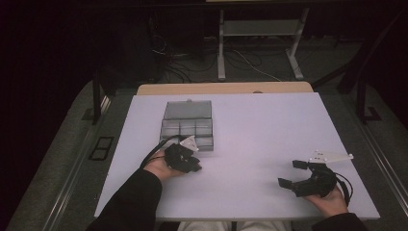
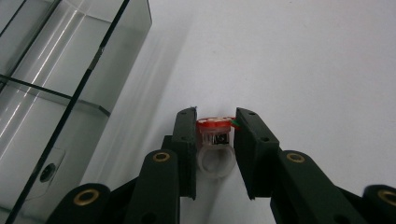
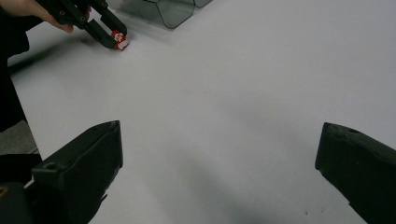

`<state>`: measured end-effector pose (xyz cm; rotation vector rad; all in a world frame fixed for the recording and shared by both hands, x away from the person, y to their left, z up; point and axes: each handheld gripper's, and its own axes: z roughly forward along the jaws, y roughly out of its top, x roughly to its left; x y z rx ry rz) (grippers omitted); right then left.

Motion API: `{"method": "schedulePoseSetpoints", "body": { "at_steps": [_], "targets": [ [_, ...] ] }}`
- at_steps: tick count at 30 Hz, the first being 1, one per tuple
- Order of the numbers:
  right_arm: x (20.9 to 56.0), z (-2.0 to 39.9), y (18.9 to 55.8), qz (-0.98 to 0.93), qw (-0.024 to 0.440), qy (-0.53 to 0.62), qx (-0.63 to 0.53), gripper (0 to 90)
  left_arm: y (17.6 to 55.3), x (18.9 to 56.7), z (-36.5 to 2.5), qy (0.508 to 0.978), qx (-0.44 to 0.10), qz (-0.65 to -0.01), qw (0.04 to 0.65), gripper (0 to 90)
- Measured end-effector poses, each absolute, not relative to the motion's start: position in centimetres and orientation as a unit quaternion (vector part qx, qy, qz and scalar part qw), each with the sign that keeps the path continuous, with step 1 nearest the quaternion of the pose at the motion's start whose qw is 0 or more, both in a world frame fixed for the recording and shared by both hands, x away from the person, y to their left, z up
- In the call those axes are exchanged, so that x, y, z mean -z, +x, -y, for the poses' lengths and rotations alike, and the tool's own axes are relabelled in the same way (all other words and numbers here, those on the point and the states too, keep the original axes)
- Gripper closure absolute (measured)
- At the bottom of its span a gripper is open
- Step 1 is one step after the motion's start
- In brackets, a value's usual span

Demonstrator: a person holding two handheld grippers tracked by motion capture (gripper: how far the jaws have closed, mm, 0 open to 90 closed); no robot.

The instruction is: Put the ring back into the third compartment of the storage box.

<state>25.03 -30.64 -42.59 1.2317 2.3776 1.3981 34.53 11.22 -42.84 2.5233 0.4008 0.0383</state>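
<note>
You are probably in a lab or workshop: a bare white bench (image 1: 269, 130), loose cables (image 1: 192, 60) on the dim floor, metal stand legs (image 1: 221, 48) behind.

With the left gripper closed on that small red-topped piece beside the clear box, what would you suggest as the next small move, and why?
Probably lift it and carry it toward the compartment box. The left gripper already clamps the red-topped piece on the table beside the box; the right gripper is open, apart.

My right gripper (image 3: 219, 172) holds its jaws wide apart above the white table (image 3: 243, 93); far off, the left gripper (image 3: 109, 35) clamps a small red-and-white piece (image 3: 121, 39).
</note>
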Motion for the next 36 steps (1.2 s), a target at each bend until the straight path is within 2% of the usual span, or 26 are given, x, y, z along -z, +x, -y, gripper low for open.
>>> {"method": "schedulePoseSetpoints", "body": {
  "at_steps": [14, 36],
  "targets": [
    [42.6, 30.7, 25.0, -0.786, 0.061, 0.408, -0.462, 0.6, 34.7, 42.2, -11.3, 0.944, -0.009, -0.149, 0.295, 69.4],
    [42.7, 30.6, 25.1, -0.786, 0.06, 0.407, -0.462, 0.6, 35.8, 38.6, -11.4, 0.945, -0.025, -0.133, 0.297, 69.4]
  ]
}}
